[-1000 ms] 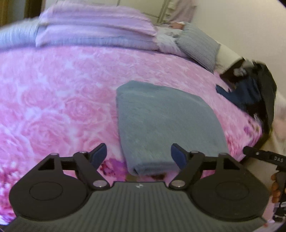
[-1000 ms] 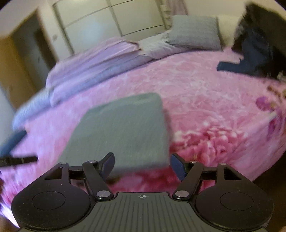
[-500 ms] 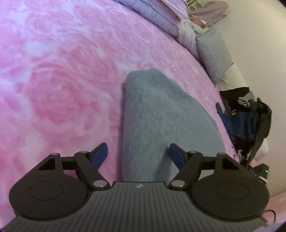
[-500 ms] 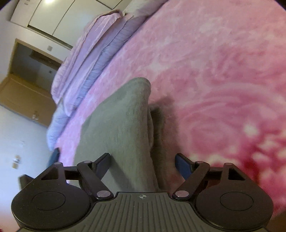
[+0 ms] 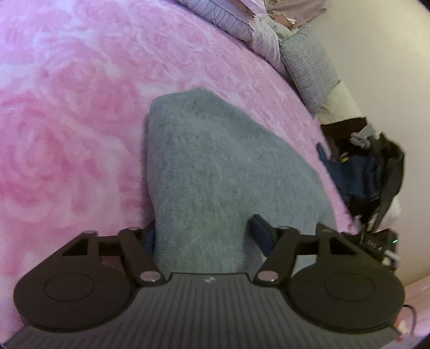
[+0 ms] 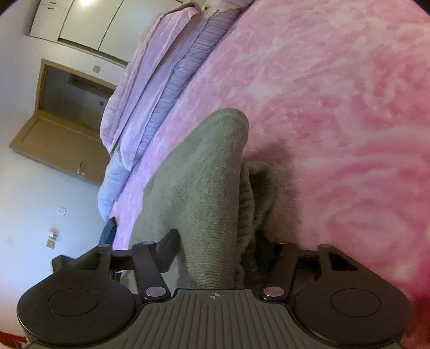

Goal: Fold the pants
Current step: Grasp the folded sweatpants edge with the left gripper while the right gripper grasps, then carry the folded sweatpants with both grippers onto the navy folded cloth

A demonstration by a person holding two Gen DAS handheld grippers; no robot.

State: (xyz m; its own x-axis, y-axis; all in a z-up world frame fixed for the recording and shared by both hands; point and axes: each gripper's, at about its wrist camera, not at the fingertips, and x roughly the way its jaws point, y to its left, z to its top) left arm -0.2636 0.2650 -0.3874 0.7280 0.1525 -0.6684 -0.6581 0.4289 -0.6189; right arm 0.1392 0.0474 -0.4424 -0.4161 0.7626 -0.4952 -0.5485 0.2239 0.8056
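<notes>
The folded grey pants [image 5: 228,166] lie on the pink rose-patterned bed cover [image 5: 67,120]. My left gripper [image 5: 204,232] is open and straddles the near left edge of the fold, with cloth filling the gap between its fingers. In the right wrist view the pants [image 6: 209,174] show their stacked layers on the right side. My right gripper [image 6: 220,244] is open too, its fingers on either side of the near right edge, and the right fingertip is partly hidden by the cloth.
Folded lilac bedding [image 5: 228,16] and a grey pillow [image 5: 309,67] lie at the far end of the bed. A dark bag with blue clothes [image 5: 371,171] sits off the bed's right side. A wooden door [image 6: 67,126] stands beyond the bedding [image 6: 161,80].
Both grippers have dropped low and pushed forward onto the near edge of the folded pants, so cloth now sits between each pair of fingers. The finger gaps look about as wide as before.
</notes>
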